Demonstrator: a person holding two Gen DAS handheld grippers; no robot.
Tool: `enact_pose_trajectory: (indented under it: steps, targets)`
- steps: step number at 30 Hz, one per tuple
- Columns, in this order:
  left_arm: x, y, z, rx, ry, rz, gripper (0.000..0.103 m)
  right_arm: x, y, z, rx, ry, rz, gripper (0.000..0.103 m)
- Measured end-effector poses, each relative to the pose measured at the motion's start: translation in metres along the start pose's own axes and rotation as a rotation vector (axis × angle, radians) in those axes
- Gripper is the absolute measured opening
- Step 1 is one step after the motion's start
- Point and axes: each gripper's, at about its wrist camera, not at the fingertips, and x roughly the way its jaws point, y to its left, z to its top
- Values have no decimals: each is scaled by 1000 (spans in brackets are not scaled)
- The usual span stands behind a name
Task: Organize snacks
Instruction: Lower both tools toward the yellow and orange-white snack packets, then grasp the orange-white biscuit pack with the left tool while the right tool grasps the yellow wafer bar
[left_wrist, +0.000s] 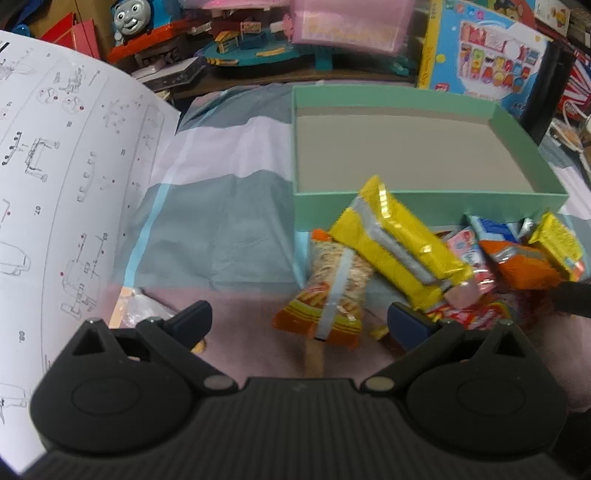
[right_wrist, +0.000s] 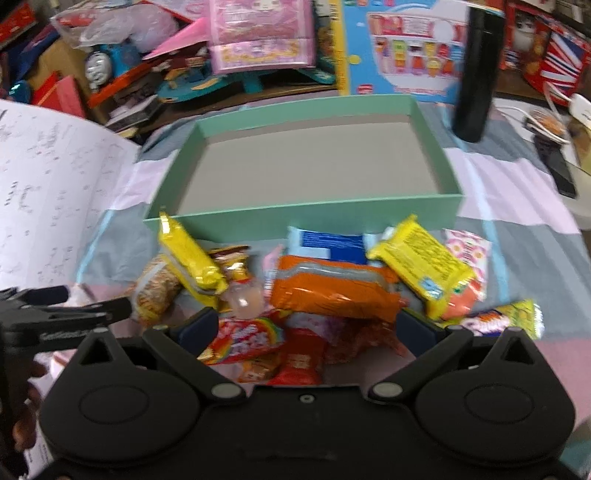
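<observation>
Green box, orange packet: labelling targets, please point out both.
green box (right_wrist: 295, 212), right wrist view, on its near outer wall.
orange packet (right_wrist: 332, 291), right wrist view, on the middle of its wrapper.

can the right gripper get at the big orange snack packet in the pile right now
Probably yes. The right gripper is open and aimed at the orange packet, which lies on top of the pile just ahead. Only a yellow packet overlaps its right end.
</observation>
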Motion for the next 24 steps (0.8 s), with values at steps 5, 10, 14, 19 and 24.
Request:
enact_pose_trajectory:
  steps: [5,10,14,19,24]
  targets:
    - [24,10,5,16,27,-2,103,8,14,9,-63,-32,70,96]
    - [44,-2,15,75,25,-67,100,23,35,23,-109,-26,138,72]
    - [63,-13,17,104,59,-127,38,41,51,32,-139,-3,189,57]
    - [63,3,7,59,64,-172,39,66,71,42,-214,24,226,43]
    - [71,19,5,25,113,-170,50,98,91,51,-269,81,267,43]
